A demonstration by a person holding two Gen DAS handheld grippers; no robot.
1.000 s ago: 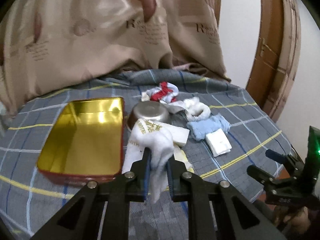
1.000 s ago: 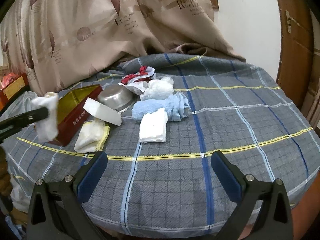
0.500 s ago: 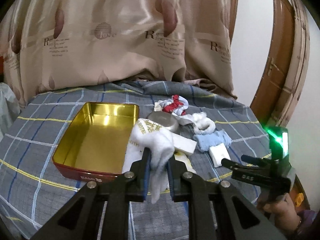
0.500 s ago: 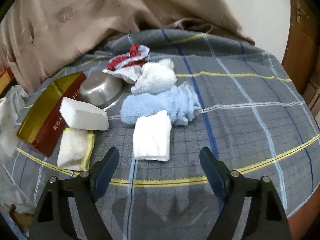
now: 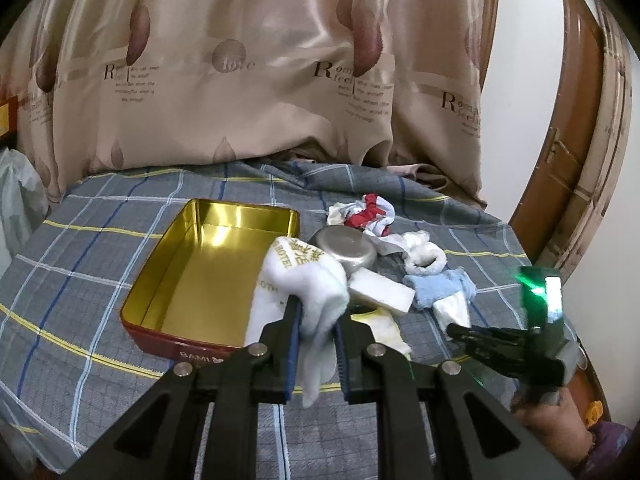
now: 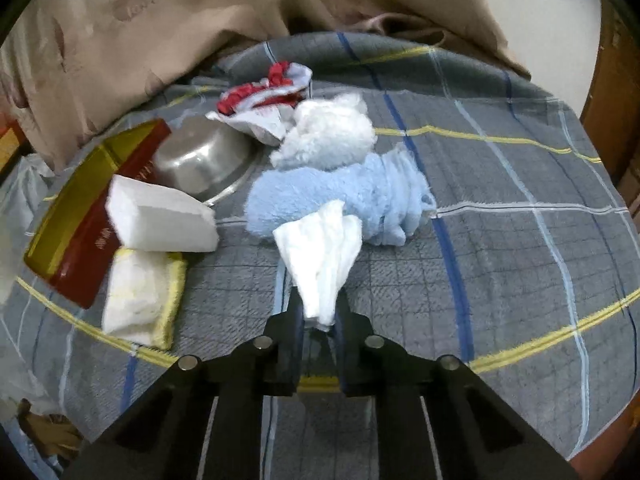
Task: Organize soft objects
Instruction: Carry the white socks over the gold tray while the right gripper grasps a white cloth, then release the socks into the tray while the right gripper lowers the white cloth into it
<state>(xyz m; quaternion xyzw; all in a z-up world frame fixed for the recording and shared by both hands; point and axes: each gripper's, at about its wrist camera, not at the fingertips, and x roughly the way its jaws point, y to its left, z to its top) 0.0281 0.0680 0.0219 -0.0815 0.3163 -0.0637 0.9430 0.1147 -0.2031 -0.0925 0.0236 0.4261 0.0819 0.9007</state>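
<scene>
Nothing is lying inside the gold tin (image 5: 208, 272) yet, so most of the tidying is still waiting. Left tongs (image 5: 316, 320) are pinching a white printed cloth (image 5: 304, 276) at the tin's 3 o'clock side, and right tongs (image 6: 320, 312) are squeezing a thin white folded cloth (image 6: 320, 248). Fluffy blue towel (image 6: 340, 200) at its 12 o'clock, a sponge (image 6: 160, 220) and other soft bits are still sitting on the worktop (image 6: 500, 280).

Left claw (image 5: 316, 320) and right claw (image 6: 320, 320) clamped (both angled downward).
</scene>
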